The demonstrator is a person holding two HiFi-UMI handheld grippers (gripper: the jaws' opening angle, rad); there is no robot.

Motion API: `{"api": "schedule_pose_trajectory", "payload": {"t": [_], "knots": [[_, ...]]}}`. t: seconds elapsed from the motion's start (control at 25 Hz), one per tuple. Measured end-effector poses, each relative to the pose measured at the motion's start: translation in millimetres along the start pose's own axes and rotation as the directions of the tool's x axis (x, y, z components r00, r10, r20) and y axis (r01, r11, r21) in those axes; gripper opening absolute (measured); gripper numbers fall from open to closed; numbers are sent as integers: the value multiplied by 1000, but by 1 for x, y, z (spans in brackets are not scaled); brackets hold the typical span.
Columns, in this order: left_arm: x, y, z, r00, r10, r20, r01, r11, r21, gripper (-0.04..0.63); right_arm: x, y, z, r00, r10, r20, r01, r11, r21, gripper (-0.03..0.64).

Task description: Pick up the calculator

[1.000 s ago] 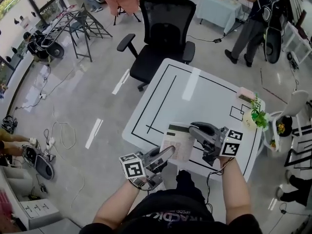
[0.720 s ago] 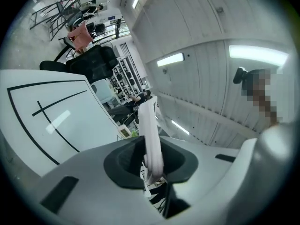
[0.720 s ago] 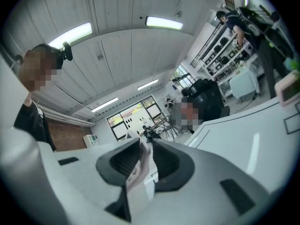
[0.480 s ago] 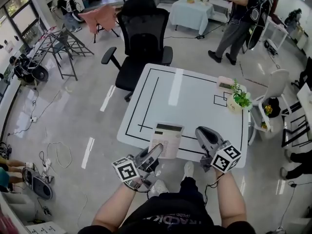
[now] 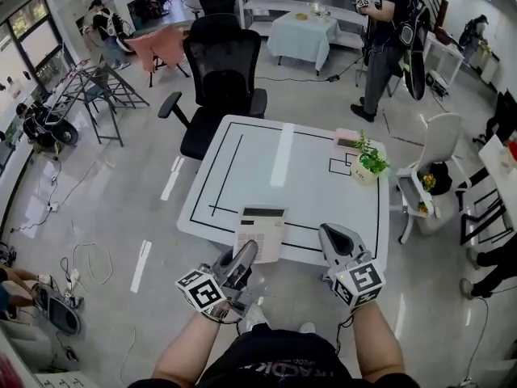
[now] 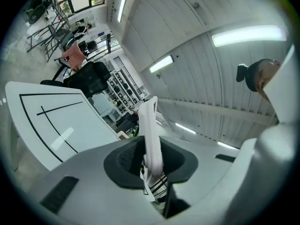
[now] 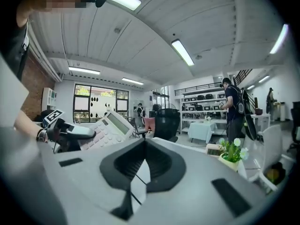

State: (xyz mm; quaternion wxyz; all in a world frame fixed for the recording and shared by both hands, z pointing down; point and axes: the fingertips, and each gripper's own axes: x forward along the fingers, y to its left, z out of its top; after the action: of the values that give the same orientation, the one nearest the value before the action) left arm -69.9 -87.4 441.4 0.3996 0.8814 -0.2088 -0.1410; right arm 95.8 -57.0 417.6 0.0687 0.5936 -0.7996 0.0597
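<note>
Head view: left hand-held gripper (image 5: 247, 251) clamps calculator (image 5: 260, 229) over table (image 5: 323, 186) edge; right hand-held gripper (image 5: 326, 233) just closed.

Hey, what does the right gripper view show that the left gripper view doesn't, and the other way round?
Only the right gripper view: the keys and display of the calculator, the left gripper clamped on its edge, a potted plant, a standing person with a backpack, and the right gripper, its jaws just closed on nothing. Only the left gripper view: the calculator edge-on between that gripper's jaws, and the metal frames on the floor. Both: the calculator, the white table and the black office chair.
</note>
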Motion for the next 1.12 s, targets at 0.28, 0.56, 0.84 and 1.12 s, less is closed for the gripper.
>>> {"api": "schedule_pose_trajectory", "payload": {"t": [0.28, 0.56, 0.84, 1.12], "knots": [[-9, -53, -53, 998, 51, 46, -49, 998, -37, 66, -63, -2, -3, 997, 75, 33, -77, 995, 58, 2], [-27, -93, -103, 991, 98, 88, -97, 995, -9, 66, -114, 5, -14, 988, 143, 54, -146, 988, 50, 2], [-41, -114, -138, 984, 122, 127, -125, 992, 20, 66, -147, 11, -26, 981, 188, 43, -189, 981, 35, 2], [-35, -123, -146, 983, 129, 132, -131, 991, 2, 66, -159, 6, -30, 981, 189, 46, -190, 981, 34, 2]]}}
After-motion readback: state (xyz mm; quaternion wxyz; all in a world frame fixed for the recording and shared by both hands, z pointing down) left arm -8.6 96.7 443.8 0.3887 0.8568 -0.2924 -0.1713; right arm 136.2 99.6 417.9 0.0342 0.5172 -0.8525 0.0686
